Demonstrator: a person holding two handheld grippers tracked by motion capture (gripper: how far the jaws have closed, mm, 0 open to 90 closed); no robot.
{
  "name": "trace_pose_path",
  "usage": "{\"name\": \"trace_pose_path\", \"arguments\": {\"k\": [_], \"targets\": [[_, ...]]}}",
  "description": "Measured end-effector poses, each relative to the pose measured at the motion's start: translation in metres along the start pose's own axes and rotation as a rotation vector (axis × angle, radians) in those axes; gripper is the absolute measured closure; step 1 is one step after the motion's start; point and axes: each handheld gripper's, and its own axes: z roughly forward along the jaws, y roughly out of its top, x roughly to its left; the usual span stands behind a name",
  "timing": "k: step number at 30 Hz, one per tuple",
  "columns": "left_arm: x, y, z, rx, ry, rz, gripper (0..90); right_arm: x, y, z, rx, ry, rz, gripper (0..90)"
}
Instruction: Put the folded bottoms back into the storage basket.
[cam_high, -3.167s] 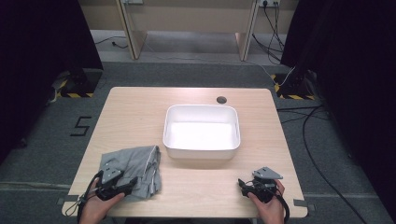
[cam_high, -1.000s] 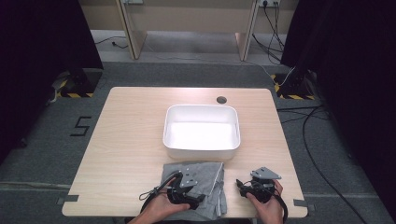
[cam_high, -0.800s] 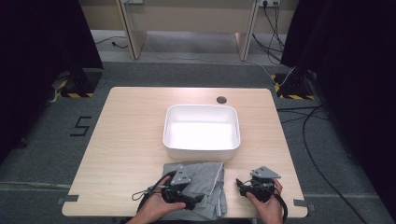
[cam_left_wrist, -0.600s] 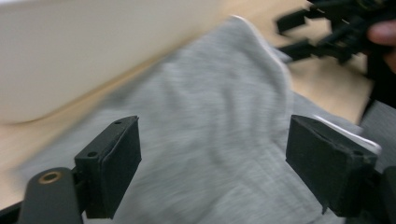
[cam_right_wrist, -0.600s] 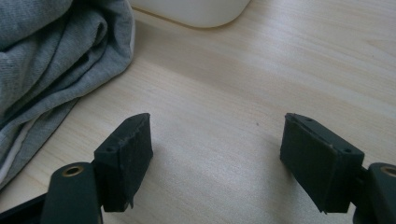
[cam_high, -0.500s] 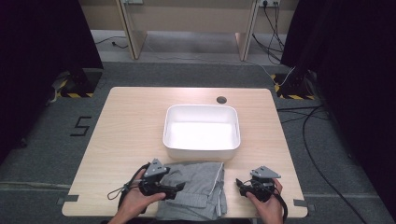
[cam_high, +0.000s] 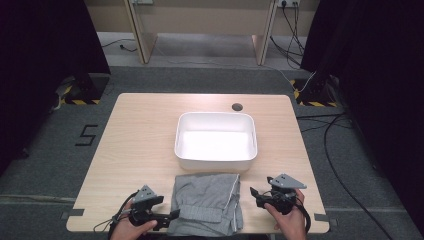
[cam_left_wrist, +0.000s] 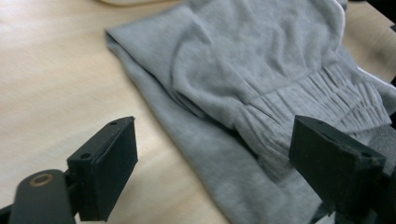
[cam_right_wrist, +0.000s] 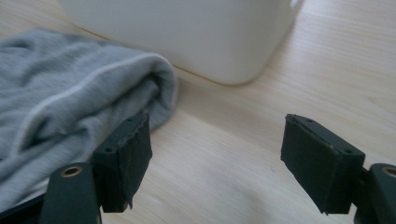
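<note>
Where tape marks floor, "5" (cam_high: 87, 135).

I've dragged the grey folded garment (cam_high: 207, 202) from the table's 7 o'clock corner to 6 o'clock below the white tub (cam_high: 215, 141), then released it and backed my left gripper (cam_high: 169, 218) off toward 9 o'clock.

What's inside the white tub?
Nothing that I can see: the white tub shows a bare white bottom. Its near wall hides a thin strip of that bottom. The grey cloth lies outside, in front of it.
</note>
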Motion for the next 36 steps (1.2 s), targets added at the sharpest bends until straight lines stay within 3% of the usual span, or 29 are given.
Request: {"name": "trace_pose_path", "arguments": {"k": [3, 7, 8, 10, 16, 20, 23, 24, 30, 33, 36], "targets": [[-0.008, -0.005, 0.003, 0.006, -0.017, 0.006, 14.5, 0.005, 0.005, 0.003, -0.007, 0.037, -0.006, 25.2], [-0.017, -0.014, 0.01, 0.041, -0.011, 0.016, 14.1, 0.017, 0.022, 0.012, -0.015, 0.08, -0.051, 25.1], [-0.02, -0.018, 0.012, 0.031, 0.022, 0.056, 14.0, 0.018, 0.024, 0.014, -0.013, 0.088, -0.06, 25.1], [-0.024, -0.019, 0.012, 0.039, 0.041, 0.071, 14.2, 0.02, 0.028, 0.017, -0.011, 0.103, -0.066, 25.1], [-0.032, -0.019, 0.019, 0.015, 0.015, 0.066, 13.6, 0.025, 0.03, 0.026, 0.002, 0.117, -0.074, 25.3], [-0.038, -0.016, 0.028, 0.002, 0.027, 0.105, 14.8, 0.027, 0.033, 0.031, 0.01, 0.117, -0.087, 25.3], [-0.038, -0.015, 0.031, -0.007, 0.028, 0.123, 20.9, 0.027, 0.033, 0.032, 0.015, 0.115, -0.084, 25.4], [-0.036, -0.015, 0.031, -0.026, 0.026, 0.126, 32.9, 0.026, 0.034, 0.032, 0.012, 0.115, -0.083, 25.5], [-0.023, -0.013, 0.029, -0.035, -0.014, 0.089, 60.7, 0.026, 0.035, 0.033, 0.016, 0.12, -0.088, 25.5], [-0.014, -0.012, 0.026, -0.022, -0.051, 0.078, 65.4, 0.028, 0.034, 0.033, 0.015, 0.123, -0.09, 25.5], [-0.009, -0.012, 0.018, 0.008, -0.048, 0.132, 69.6, 0.03, 0.035, 0.03, 0.017, 0.135, -0.079, 25.5]]}}
